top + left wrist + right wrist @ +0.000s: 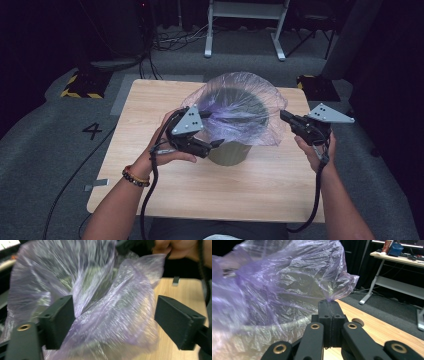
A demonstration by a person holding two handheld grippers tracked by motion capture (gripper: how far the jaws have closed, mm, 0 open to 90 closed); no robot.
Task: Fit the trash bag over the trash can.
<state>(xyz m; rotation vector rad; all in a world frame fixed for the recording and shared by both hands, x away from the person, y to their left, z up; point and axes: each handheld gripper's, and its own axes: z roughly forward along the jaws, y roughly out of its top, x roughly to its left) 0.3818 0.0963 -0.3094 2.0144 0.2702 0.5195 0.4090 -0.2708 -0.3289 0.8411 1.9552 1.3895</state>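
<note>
A thin, translucent purple plastic bag (240,107) drapes over the mouth of a round grey-green bin (229,152) that stands near the middle of the pale wooden table (150,125). On the bin's right side, the right gripper (286,117) is clenched tight on the bag's edge, pinching a tuft of film between its black jaws. On the bin's left side, the left gripper (216,144) is released, its jaws spread wide, with loose film billowing between them and brushing one inner pad (62,322).
</note>
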